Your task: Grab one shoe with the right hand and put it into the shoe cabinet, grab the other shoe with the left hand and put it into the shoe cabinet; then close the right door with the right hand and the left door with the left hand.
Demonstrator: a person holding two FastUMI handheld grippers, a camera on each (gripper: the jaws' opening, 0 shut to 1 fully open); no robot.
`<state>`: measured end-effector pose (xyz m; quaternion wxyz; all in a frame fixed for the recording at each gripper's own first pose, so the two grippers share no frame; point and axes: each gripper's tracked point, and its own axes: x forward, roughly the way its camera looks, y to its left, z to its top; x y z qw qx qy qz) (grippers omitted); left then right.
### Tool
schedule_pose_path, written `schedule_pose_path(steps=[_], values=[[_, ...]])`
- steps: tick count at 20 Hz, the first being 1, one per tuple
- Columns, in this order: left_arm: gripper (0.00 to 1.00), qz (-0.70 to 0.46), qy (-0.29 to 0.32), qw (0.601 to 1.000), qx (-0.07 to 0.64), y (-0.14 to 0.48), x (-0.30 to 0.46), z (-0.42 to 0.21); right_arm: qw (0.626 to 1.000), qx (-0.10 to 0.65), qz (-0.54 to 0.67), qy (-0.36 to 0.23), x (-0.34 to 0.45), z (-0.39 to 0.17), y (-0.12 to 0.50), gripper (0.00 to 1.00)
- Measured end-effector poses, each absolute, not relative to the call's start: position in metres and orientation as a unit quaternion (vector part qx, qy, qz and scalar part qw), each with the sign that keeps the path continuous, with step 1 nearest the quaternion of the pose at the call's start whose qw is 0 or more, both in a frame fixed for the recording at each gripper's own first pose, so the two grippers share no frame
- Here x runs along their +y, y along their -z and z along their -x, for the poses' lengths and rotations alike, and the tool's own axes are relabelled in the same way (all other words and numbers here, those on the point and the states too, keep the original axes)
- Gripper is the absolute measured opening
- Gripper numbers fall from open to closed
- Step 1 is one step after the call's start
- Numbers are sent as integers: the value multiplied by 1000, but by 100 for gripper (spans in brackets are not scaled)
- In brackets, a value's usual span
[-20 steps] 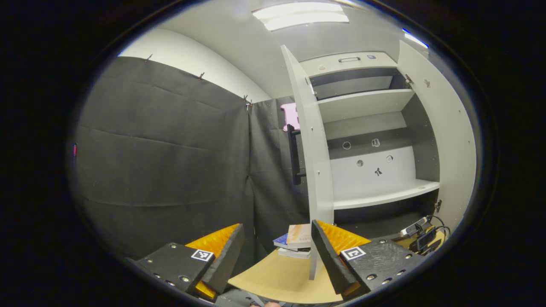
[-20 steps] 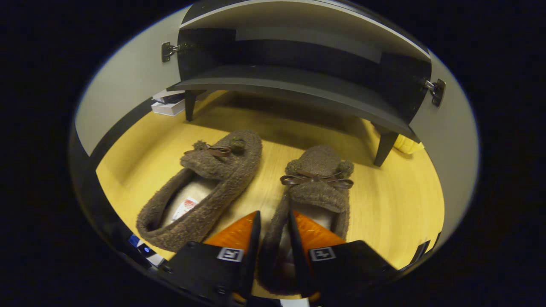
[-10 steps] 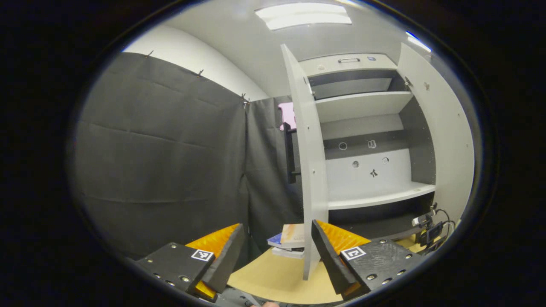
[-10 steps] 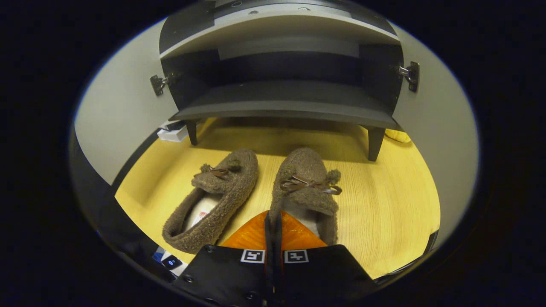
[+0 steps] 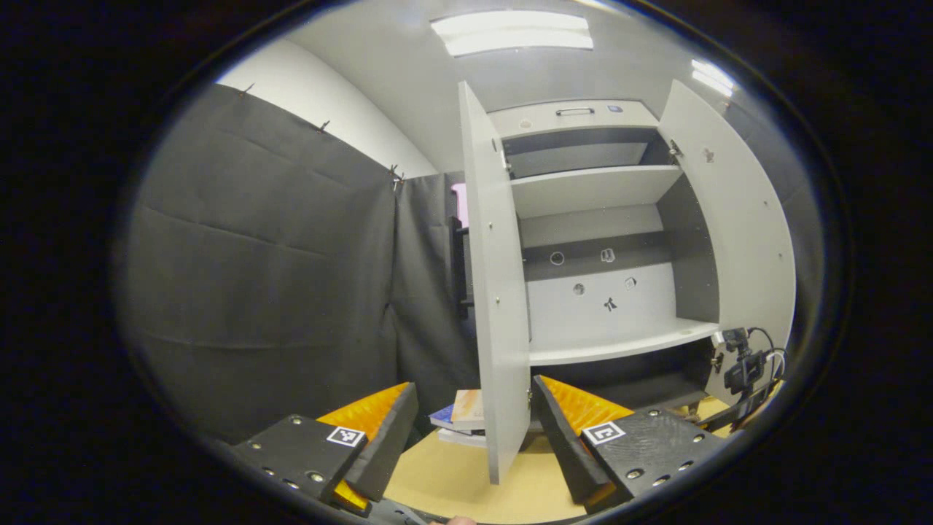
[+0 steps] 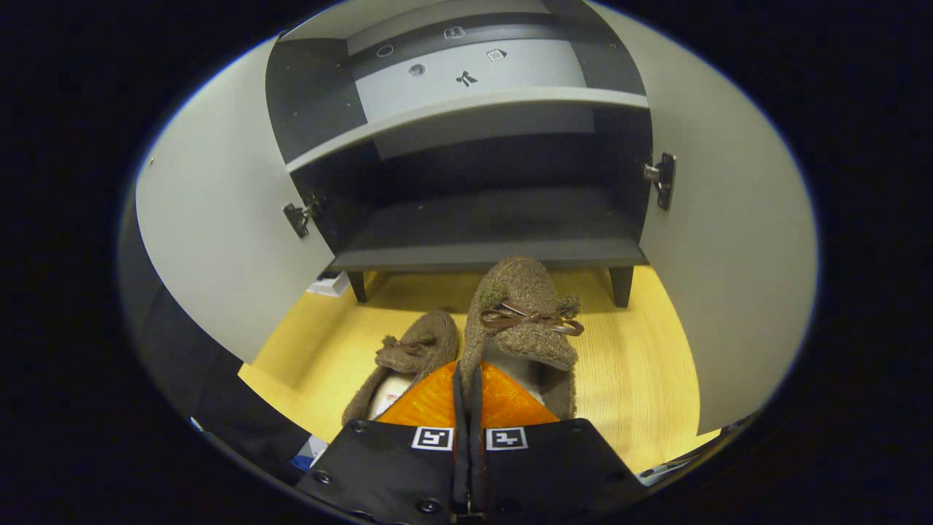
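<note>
Gripping one brown fuzzy slipper (image 6: 526,321), the right gripper (image 6: 466,379) has its jaws pressed nearly together on the slipper's near edge, beside the opening. In the right gripper view this slipper points straight ahead from the jaws, toe toward the shoe cabinet (image 6: 466,131). A thin brown bow crosses its top. Whether it hangs above the wooden floor (image 6: 641,379) or rests on it cannot be told.

A second brown slipper (image 6: 408,361) lies on the floor just left of the held one. It sits lower in the picture, partly hidden behind the gripper body, and its pale lining shows.

Ahead of the held slipper, the cabinet stands on short dark legs with both doors swung wide. The left door (image 6: 219,240) and the right door (image 6: 721,277) are pale grey panels framing the sides. The dark bottom shelf (image 6: 488,233) lies directly beyond the slipper's toe. A lighter shelf sits above it.

In the left gripper view, the left gripper (image 5: 470,430) has its jaws spread apart, with nothing between them. It faces the cabinet (image 5: 598,240) from the left side. The edge of the cabinet's left door (image 5: 496,292) stands upright just beyond the gap between the jaws. A small stack of books (image 5: 459,419) lies on the floor near the base of that door. Black cloth (image 5: 262,292) covers the booth wall to the left.
</note>
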<state>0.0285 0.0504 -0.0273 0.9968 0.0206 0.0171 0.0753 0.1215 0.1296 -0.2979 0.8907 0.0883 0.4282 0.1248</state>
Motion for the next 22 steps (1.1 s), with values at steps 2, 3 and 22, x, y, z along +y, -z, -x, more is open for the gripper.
schedule_pose_path(steps=[2,3,22], values=[[99,-18,-68,997,15,27,43,-33,900,408,-94,-125,125,-130,274,2],[99,-16,-66,998,13,30,45,-37,904,397,-93,-126,125,-135,262,2],[92,-19,-79,997,8,29,52,-51,964,211,-68,-150,119,-259,81,2]])
